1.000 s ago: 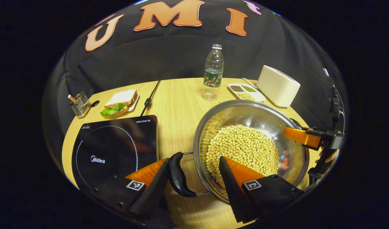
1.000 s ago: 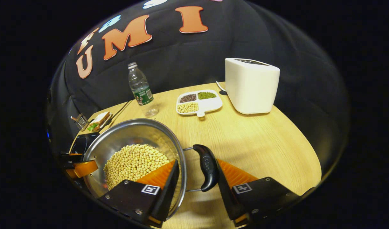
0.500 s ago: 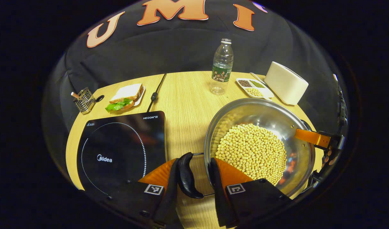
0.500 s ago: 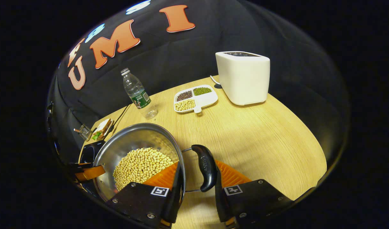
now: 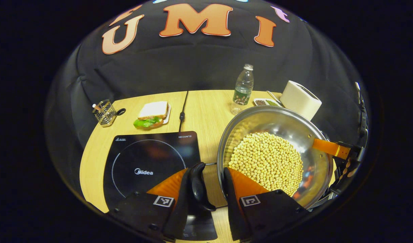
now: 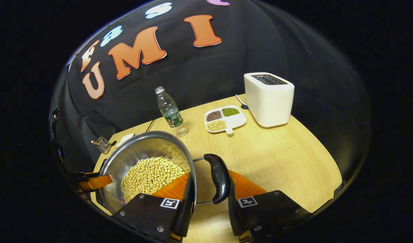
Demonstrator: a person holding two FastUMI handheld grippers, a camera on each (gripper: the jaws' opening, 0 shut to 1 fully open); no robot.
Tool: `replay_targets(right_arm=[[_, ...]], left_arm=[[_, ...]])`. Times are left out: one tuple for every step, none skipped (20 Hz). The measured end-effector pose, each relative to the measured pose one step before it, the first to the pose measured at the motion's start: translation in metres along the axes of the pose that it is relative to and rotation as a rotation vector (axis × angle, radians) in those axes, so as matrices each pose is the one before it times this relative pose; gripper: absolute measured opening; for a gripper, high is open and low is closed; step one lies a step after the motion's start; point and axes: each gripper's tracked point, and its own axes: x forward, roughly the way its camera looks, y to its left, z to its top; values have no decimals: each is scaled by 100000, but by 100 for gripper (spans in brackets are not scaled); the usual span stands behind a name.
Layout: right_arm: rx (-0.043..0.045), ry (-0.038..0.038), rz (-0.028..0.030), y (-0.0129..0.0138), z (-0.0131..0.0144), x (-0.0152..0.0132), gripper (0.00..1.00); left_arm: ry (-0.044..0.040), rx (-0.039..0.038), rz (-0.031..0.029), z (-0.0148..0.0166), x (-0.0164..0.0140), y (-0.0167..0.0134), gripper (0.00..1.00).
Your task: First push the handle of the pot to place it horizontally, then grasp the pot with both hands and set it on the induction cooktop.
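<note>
My left hand-held gripper (image 5: 204, 189) clamps one black side handle (image 5: 199, 186) of the round steel pot of yellow beans (image 5: 272, 153), and my right hand-held gripper (image 6: 208, 194) clamps the opposite black handle (image 6: 218, 178). The pot seems lifted off the wooden bench (image 6: 277, 158), its left handle above the black induction cooktop (image 5: 149, 165) at its nine o'clock.

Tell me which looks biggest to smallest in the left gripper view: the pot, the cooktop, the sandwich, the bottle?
1. Pot and induction cooktop: alike, and the pot is nearer, so unsure.
2. Sandwich and bottle: about alike.
</note>
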Motion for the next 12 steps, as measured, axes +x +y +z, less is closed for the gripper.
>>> replay_targets(right_arm=[[-871, -32, 625, 971, -19, -277, 48], [-800, -109, 771, 1077, 53, -218, 48], [-394, 116, 790, 1174, 22, -187, 48], [-300, -79, 894, 1145, 27, -99, 48], [-510, -114, 887, 1130, -3, -44, 48], [-807, 181, 1021, 1407, -41, 49, 48], [-888, 175, 701, 1286, -125, -35, 48], [-970, 630, 811, 1235, -54, 289, 48], [-642, 734, 1092, 1375, -342, 533, 48], [-552, 858, 974, 1226, -218, 449, 48], [-188, 742, 1013, 1371, -476, 437, 48], [-282, 766, 897, 1284, -293, 499, 48]], left_arm=[[-128, -567, 411, -12, -547, 815, 59], [-58, -849, 467, 28, -526, 941, 59], [-275, -782, 600, 17, -376, 1001, 59], [-321, -518, 709, 11, -464, 1100, 59], [-389, -452, 808, -128, -519, 1077, 59], [-145, -1132, 1040, -68, -342, 1189, 57], [39, -1069, 881, -315, -284, 1166, 57], [100, -1072, 867, -64, -204, 1286, 55], [277, -1235, 991, -206, -163, 1291, 57], [-121, -954, 1000, -41, -50, 1351, 57], [365, -608, 1038, -243, -67, 1303, 58], [420, -155, 1067, -123, -35, 1385, 58]])
